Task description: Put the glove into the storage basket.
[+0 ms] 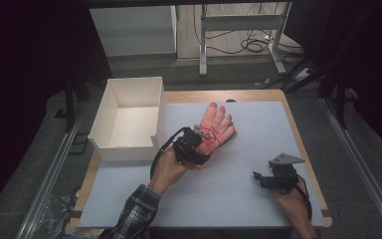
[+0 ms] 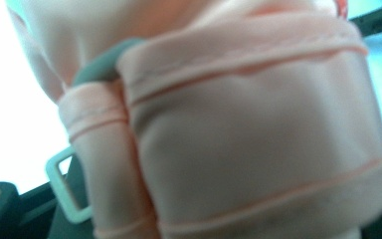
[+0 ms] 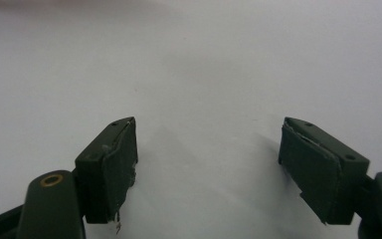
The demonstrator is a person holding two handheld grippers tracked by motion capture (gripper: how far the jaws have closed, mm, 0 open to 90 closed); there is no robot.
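A pink glove [image 1: 218, 121] is held over the white mat, fingers spread and pointing away from me. My left gripper [image 1: 206, 145] is shut on its cuff end, beside the white box. In the left gripper view the cuff of the glove [image 2: 258, 139] is pressed close to the camera, with a pale plastic buckle [image 2: 62, 184] at its lower left. My right gripper [image 1: 257, 179] sits low at the right of the mat, apart from the glove. In the right gripper view my right gripper [image 3: 209, 144] stands open, with bare mat between its fingers [image 3: 112, 164].
An open white box [image 1: 122, 152] stands at the table's back left, just left of the glove. The white mat [image 1: 238, 199] covers a wooden table [image 1: 298, 134]. Beyond the table stand a metal frame [image 1: 204, 45] and floor cables.
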